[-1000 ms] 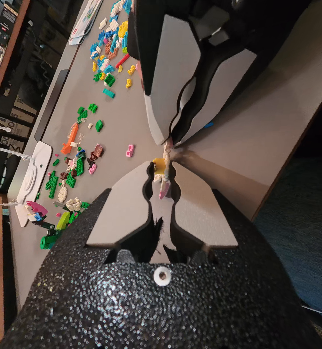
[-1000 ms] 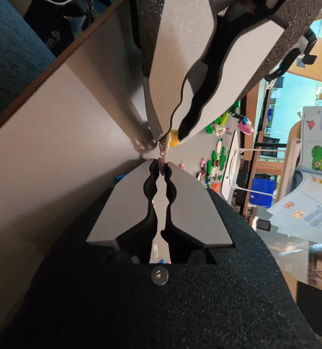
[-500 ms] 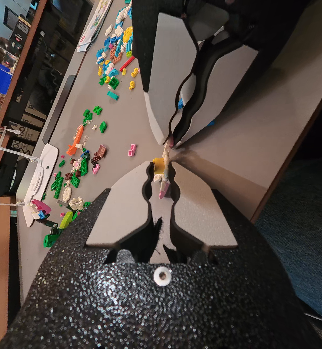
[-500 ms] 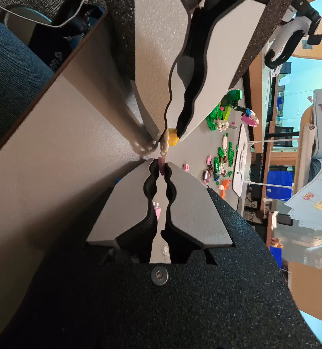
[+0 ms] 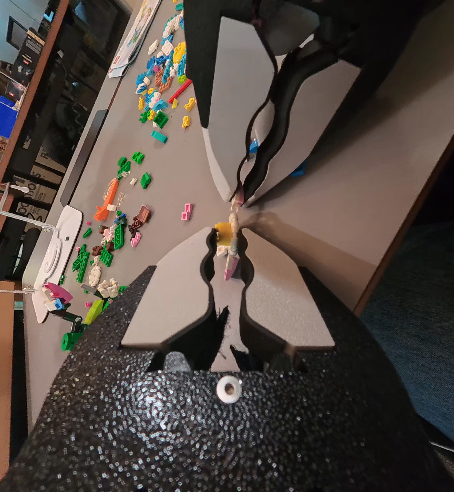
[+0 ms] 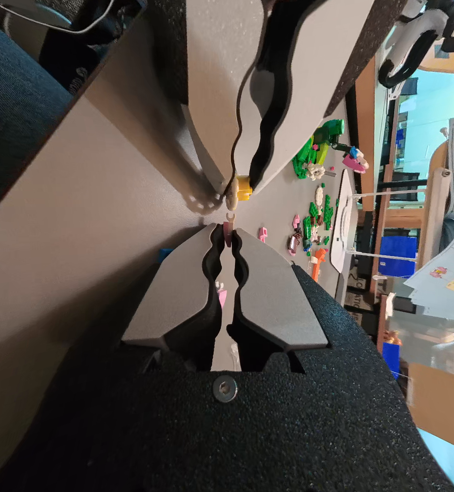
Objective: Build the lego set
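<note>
Holding a small yellow-and-cream flower piece (image 5: 224, 234), the left claw (image 5: 227, 239) meets the right claw (image 6: 228, 234) pinching a pink petal (image 6: 227, 235), while many loose bricks (image 5: 164, 77) wait unbuilt.

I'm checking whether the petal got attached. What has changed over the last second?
Both grippers turned together, so the loose bricks slid across both views. In the right wrist view the clip of the pink petal piece now seems just short of the yellow-and-cream flower; earlier they looked joined. Unchanged: the left gripper is shut on the flower and the right gripper on the petal.
</note>
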`<state>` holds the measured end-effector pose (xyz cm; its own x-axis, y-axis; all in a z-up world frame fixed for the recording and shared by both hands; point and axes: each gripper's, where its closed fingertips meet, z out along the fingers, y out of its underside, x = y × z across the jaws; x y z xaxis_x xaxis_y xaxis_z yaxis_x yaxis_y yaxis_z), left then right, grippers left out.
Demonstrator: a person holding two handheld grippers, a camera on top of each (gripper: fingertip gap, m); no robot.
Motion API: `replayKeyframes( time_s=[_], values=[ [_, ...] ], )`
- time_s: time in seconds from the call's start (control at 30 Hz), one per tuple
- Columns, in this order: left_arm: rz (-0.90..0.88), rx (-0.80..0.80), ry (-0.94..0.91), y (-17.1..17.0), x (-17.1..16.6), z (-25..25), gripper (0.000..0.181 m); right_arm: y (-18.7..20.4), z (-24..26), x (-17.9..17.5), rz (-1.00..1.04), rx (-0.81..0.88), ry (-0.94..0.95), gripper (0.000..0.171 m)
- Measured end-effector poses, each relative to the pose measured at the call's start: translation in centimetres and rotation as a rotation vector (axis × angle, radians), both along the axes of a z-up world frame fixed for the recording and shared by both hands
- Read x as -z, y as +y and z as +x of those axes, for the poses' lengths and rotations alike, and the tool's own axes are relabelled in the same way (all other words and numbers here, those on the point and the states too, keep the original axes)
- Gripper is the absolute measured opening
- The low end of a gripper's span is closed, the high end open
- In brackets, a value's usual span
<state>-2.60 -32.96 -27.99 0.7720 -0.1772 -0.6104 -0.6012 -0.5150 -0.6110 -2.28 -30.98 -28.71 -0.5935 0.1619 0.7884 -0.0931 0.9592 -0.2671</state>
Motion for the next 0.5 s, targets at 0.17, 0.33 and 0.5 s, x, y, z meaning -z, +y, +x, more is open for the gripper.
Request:
replayKeyframes(
  time_s=[0.17,0.33,0.5],
  values=[
    [-0.005,0.0,0.012,0.05,0.02,0.05,0.015,-0.18,-0.04,0.0,0.011,0.0,0.003,0.005],
    [-0.012,-0.004,0.023,0.06,0.04,0.06,0.015,-0.2,-0.02,-0.01,0.01,-0.002,0.003,0.005],
    [-0.012,-0.01,0.027,0.09,0.04,0.07,0.015,-0.24,-0.01,-0.02,-0.002,-0.017,0.004,0.005]
  ],
)
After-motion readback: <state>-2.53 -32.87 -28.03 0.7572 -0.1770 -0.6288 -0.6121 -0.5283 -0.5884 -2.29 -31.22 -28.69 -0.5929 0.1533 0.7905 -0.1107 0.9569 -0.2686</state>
